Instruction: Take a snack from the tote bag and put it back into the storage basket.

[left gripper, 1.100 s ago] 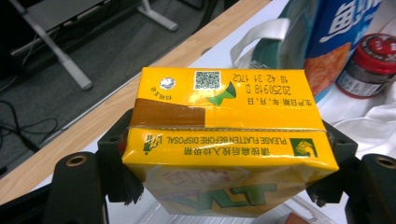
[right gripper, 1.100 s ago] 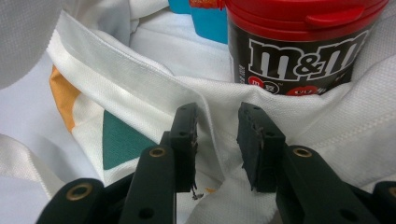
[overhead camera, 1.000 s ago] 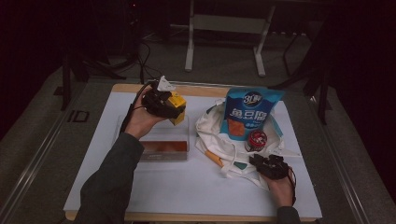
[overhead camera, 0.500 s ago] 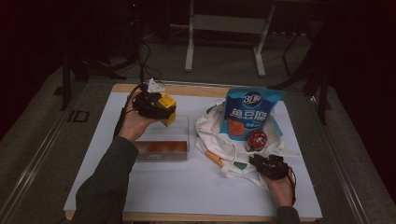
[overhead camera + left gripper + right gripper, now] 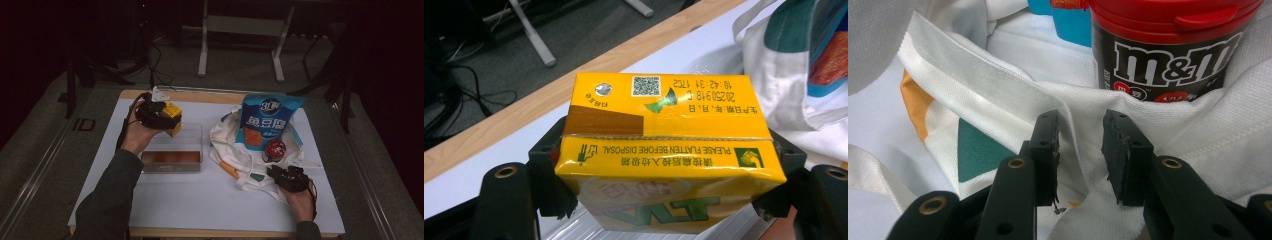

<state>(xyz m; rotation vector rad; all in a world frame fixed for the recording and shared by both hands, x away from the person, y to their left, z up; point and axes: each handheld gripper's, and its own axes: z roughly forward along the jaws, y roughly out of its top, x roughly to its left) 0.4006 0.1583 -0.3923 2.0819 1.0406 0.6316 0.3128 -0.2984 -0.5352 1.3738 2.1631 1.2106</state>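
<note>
The left gripper clamped a glossy yellow cardboard drink carton above the clear plastic tray, nearer the person than a second before. The right gripper pinched a fold of the woven white cloth bag, unmoved.

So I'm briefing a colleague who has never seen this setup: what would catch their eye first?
Probably the bright yellow drink carton, clamped between the jaws of the left hand-held gripper and held above the clear tray at the table's left. Next, the tall blue snack bag standing on the white tote bag at the right, with a red-lidded m&m's jar beside it. The right hand-held gripper pinches a fold of that tote.
</note>
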